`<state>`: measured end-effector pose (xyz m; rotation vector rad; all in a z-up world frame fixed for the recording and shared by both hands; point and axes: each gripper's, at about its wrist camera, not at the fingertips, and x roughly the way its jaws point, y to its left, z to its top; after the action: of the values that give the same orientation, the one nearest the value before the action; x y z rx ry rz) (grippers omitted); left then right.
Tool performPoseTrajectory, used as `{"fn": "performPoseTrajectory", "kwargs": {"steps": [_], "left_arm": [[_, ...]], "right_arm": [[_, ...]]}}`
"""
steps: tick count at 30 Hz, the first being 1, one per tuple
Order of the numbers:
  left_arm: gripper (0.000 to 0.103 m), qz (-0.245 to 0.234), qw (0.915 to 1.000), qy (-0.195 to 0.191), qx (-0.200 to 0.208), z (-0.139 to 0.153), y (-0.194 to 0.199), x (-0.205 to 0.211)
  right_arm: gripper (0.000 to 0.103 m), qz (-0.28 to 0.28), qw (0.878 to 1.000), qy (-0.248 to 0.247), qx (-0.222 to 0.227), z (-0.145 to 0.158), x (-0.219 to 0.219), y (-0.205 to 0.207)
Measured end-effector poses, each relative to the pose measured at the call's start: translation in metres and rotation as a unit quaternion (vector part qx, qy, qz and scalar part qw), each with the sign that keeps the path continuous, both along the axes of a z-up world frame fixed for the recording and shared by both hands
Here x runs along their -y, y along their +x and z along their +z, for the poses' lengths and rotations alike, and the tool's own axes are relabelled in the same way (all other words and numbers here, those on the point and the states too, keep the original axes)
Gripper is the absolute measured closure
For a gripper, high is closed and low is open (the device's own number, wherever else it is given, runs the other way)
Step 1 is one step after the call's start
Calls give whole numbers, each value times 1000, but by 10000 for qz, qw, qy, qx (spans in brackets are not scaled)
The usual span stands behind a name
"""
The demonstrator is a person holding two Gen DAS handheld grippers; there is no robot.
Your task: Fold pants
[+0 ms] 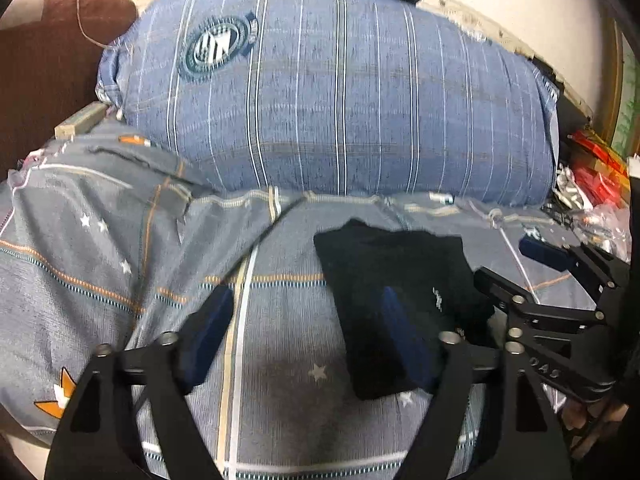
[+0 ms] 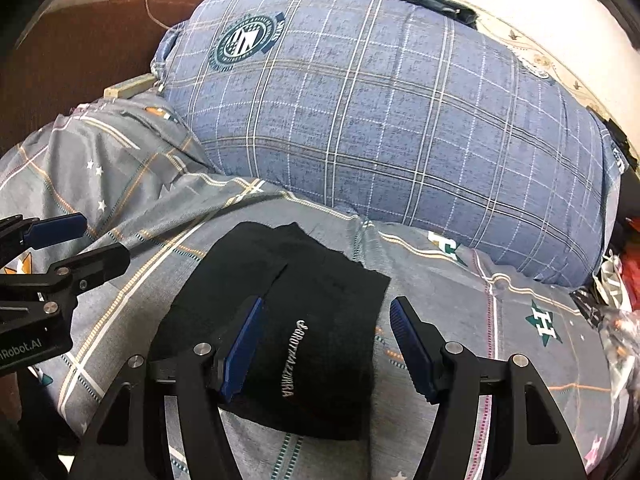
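The black pants [image 1: 404, 276] lie folded into a small, flat rectangle on the grey bedsheet [image 1: 280, 320]. White lettering shows on the top of the pants [image 2: 332, 292] in the right wrist view. My left gripper [image 1: 306, 336] hovers open. Its right pad is over the bundle's left part and its left pad is over bare sheet. My right gripper [image 2: 328, 348] is open too, with its blue pads apart on either side of the lettering and pressing nothing. In each wrist view the other gripper shows at the frame's edge: the right gripper [image 1: 516, 266] and the left gripper [image 2: 90, 242].
A big blue plaid pillow [image 1: 340, 100] fills the back of the bed just behind the pants. A brown cushion [image 1: 52, 72] stands at the far left. Red packets and plastic clutter [image 1: 596, 184] sit at the right edge. The sheet is rumpled on the left.
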<state>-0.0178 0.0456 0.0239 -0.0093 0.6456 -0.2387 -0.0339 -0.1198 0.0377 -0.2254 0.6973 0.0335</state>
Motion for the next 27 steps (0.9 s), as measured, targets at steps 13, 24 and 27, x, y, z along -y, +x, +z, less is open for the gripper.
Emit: {"fn": "performPoseTrajectory", "kwargs": {"steps": [13, 24, 27], "left_arm": [[18, -65, 9988, 117, 463, -5, -9, 14], [17, 199, 9975, 616, 277, -21, 2, 27], [17, 265, 9977, 569, 262, -22, 3, 24]], "right_arm": [[31, -291, 9928, 969, 639, -15, 87, -40], [24, -321, 9904, 1072, 810, -23, 89, -43], [24, -285, 9919, 980, 756, -28, 80, -39]]}}
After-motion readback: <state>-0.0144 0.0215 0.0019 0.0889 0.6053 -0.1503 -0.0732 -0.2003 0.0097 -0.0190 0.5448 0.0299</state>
